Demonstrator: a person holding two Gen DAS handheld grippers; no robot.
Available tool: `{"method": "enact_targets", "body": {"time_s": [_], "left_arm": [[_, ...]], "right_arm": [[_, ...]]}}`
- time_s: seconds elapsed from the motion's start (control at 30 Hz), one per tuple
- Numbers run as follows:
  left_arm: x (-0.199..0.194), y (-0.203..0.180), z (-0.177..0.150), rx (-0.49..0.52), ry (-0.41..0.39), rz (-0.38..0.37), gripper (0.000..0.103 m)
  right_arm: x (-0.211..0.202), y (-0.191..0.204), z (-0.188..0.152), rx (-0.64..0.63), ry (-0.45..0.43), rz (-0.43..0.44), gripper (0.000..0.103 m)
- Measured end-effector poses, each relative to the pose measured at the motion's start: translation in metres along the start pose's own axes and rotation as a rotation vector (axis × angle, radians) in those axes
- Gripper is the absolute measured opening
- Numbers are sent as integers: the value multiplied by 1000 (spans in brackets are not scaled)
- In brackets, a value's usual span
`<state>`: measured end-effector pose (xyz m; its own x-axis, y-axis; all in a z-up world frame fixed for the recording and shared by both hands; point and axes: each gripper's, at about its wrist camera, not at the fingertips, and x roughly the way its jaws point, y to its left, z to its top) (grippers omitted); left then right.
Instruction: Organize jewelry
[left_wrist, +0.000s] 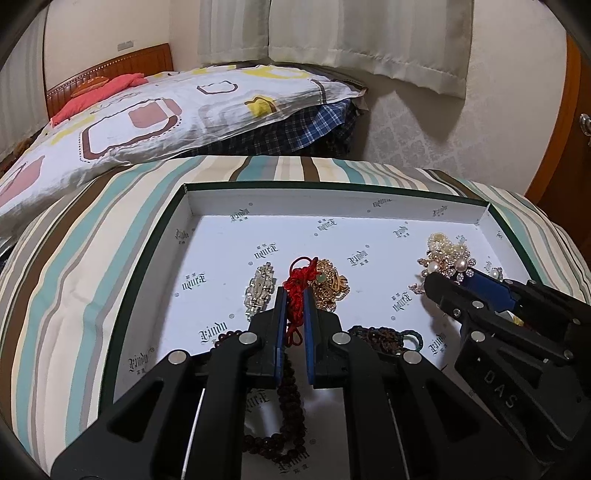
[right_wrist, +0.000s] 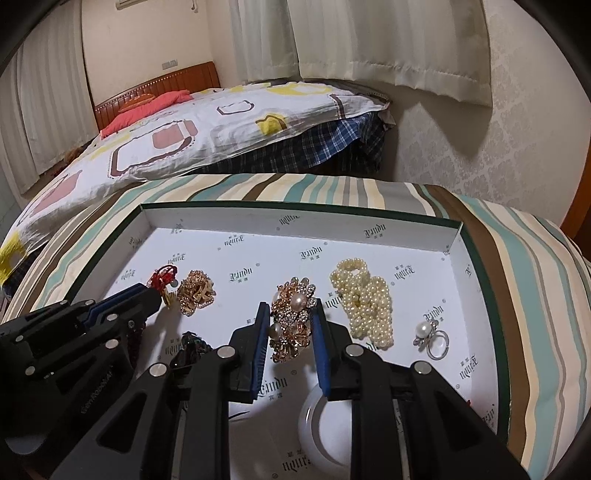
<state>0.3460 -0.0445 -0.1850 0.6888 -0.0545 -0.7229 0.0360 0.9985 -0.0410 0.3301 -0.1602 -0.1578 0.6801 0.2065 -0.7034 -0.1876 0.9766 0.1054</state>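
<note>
A white box lid (left_wrist: 332, 206) (right_wrist: 303, 229) lies on a striped cushion and holds the jewelry. My left gripper (left_wrist: 294, 295) is shut on a red cord pendant (left_wrist: 297, 284), with a gold brooch (left_wrist: 328, 282) and a silver clip (left_wrist: 260, 288) beside it. My right gripper (right_wrist: 290, 310) has its jaws around a gold pearl flower brooch (right_wrist: 291, 317), touching its sides; it also shows in the left wrist view (left_wrist: 448, 264). A pearl strand (right_wrist: 364, 295), a pearl ring (right_wrist: 432, 336) and a clear bangle (right_wrist: 325, 428) lie near it.
Dark bead strings (left_wrist: 288, 406) lie in the lid's near part. The striped cushion (left_wrist: 92, 240) surrounds the lid. Behind it is a bed with a patterned quilt (left_wrist: 166, 107), curtains (left_wrist: 369, 33) and a wooden door frame (left_wrist: 557, 129) at right.
</note>
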Motion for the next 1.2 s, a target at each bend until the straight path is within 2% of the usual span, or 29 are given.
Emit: {"method": "enact_targets", "body": {"time_s": [0.63,0.8,0.93,0.97,1.0,1.2], "left_arm": [[9,2,3,-26,31,-13,13],[6,0,3,-15,19,-6,29],[5,0,2,-11,18,-5,33],[4,-1,2,-10,16,-5,37],[3,-1,2,-10,11,-3,42],[2,0,2,-10,5,-1,45]], "right_arm": [[5,0,4,2,24,4,24],[6,0,2,1,28,6,24],[7,-2,0,10,33,14,24],[7,-2,0,13,28,14,27],[5,-2,0,14,23,11,34],[0,-3,1,13,7,3,38]]}}
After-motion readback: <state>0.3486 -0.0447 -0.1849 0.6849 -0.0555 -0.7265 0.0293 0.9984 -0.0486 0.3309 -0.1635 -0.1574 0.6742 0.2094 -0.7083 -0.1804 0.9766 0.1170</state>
